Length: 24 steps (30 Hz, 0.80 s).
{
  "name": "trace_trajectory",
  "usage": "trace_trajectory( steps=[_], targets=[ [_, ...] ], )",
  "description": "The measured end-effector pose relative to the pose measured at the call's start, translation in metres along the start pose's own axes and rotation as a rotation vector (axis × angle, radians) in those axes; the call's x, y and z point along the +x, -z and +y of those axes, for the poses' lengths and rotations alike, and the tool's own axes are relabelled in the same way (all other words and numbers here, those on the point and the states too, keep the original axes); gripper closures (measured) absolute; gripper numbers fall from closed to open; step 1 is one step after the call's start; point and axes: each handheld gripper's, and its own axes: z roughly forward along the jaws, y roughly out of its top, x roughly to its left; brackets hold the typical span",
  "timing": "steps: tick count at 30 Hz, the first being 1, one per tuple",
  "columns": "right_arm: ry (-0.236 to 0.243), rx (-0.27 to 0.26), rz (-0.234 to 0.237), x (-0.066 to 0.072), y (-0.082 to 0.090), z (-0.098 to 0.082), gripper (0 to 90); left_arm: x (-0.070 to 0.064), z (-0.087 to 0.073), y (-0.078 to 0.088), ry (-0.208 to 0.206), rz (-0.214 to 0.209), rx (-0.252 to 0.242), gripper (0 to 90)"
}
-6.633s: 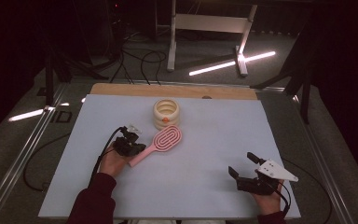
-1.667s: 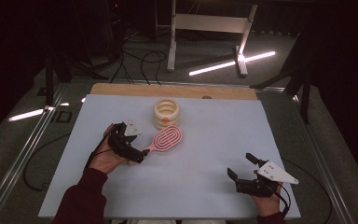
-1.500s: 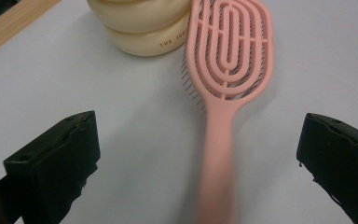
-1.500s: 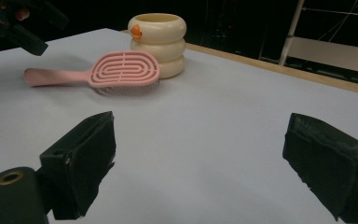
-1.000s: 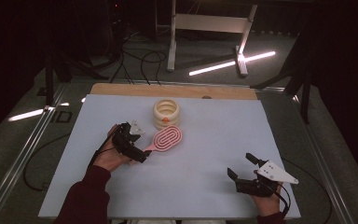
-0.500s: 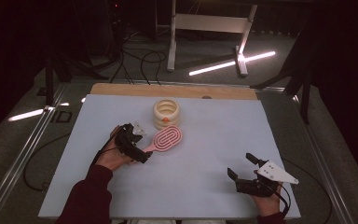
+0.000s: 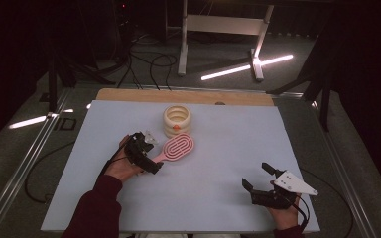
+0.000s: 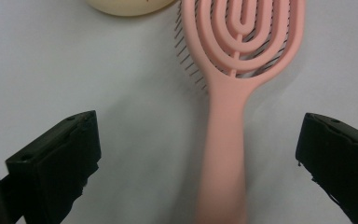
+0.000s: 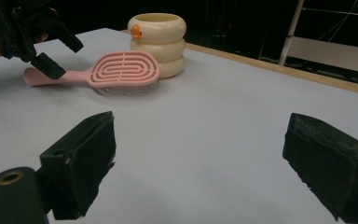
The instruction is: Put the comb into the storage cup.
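Observation:
A pink hairbrush [image 7: 174, 148] lies bristles down on the white table, its head next to a cream ribbed cup [image 7: 177, 120]. My left gripper [image 7: 148, 154] hovers open over the brush handle [image 8: 223, 140], with one jaw on each side of it and not touching. In the right gripper view the brush [image 9: 116, 70] and the cup [image 9: 158, 39] sit at the far left, with the left gripper [image 9: 32, 35] above the handle. My right gripper [image 7: 259, 178] rests open near the table's front right, nothing between its jaws.
The white table top [image 7: 228, 144] ends in a wooden strip [image 7: 183, 96] at the far edge. Cables and a white stand [image 7: 218, 29] lie on the dark floor beyond. The cup stands just behind the brush head.
My left gripper has shifted slightly right and forward along the handle, staying open above it. The brush, the cup and the right gripper have not moved.

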Motion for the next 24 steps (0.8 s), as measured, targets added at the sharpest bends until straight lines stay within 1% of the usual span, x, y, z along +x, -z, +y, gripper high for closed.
trace_trajectory(
  steps=[3, 8, 9, 11, 12, 13, 14, 16, 19, 24],
  targets=[
    [0.0, 0.001, 0.0, 0.0, 0.0, 0.0, 9.4, -0.001, 0.0, -0.002, -0.004, -0.004, 0.017, 3.0],
    [0.0, 0.001, 0.0, 0.0, 0.0, 0.0, 9.4, -0.003, 0.001, -0.004, 0.0, -0.013, 0.027, 7.3],
    [0.0, 0.001, 0.001, 0.0, 0.0, 0.0, 9.3, -0.003, 0.002, -0.004, -0.005, -0.01, 0.032, 8.0],
    [-0.001, 0.001, 0.001, 0.0, 0.0, 0.0, 9.4, -0.004, 0.002, -0.006, 0.001, 0.006, 0.035, 11.2],
    [-0.001, 0.001, 0.001, 0.0, 0.0, 0.0, 9.4, -0.004, 0.002, -0.006, 0.001, 0.006, 0.035, 12.5],
    [-0.001, 0.0, 0.002, 0.0, 0.0, 0.0, 9.4, -0.005, 0.003, -0.007, 0.002, 0.017, 0.041, 12.5],
    [-0.001, 0.001, 0.001, 0.0, 0.0, 0.0, 9.4, -0.006, 0.004, -0.008, 0.001, 0.022, 0.042, 15.1],
    [-0.001, 0.002, 0.001, 0.0, 0.0, 0.0, 9.4, -0.007, 0.005, -0.01, 0.004, 0.028, 0.046, 16.5],
    [-0.001, 0.001, 0.001, 0.0, 0.0, 0.0, 9.4, -0.01, 0.006, -0.013, -0.002, 0.045, 0.051, 18.7],
    [0.0, 0.001, 0.001, 0.0, 0.0, 0.0, 9.4, -0.013, 0.008, -0.017, -0.011, 0.052, 0.06, 30.2]
  ],
)
